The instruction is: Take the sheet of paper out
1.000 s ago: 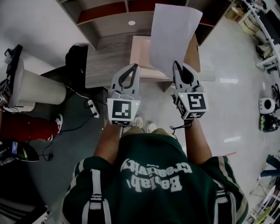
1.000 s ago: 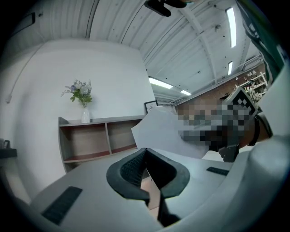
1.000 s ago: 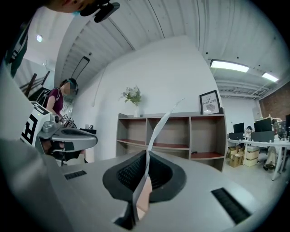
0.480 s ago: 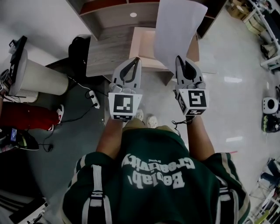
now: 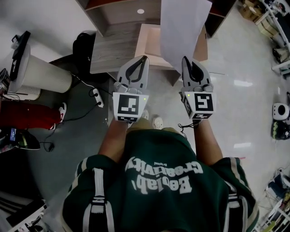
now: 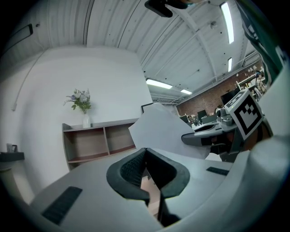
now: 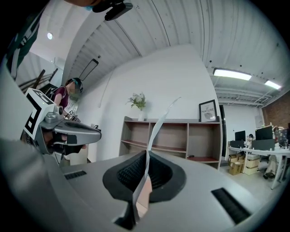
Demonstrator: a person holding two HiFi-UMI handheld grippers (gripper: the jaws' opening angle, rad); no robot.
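Note:
The white sheet of paper (image 5: 183,27) stands up in the air from my right gripper (image 5: 185,59), which is shut on its lower edge. In the right gripper view the sheet (image 7: 156,131) shows edge-on, pinched between the dark pads. My left gripper (image 5: 144,58) is level beside it on the left, with its jaws shut and nothing between them. The left gripper view shows the sheet (image 6: 158,131) and the right gripper (image 6: 204,136) off to the right. In the right gripper view the left gripper (image 7: 68,131) is at the left.
A wooden shelf unit (image 5: 122,13) stands ahead against the wall, with a pale wooden box (image 5: 152,45) in front of it. At the left are a white cylinder (image 5: 43,74), a red object (image 5: 22,115), a power strip (image 5: 96,97) and cables. Desks stand far right (image 7: 258,154).
The shelf, the box and the white cylinder have slid toward the top of the head view. Both grippers keep their spacing, and the sheet stays in the right one.

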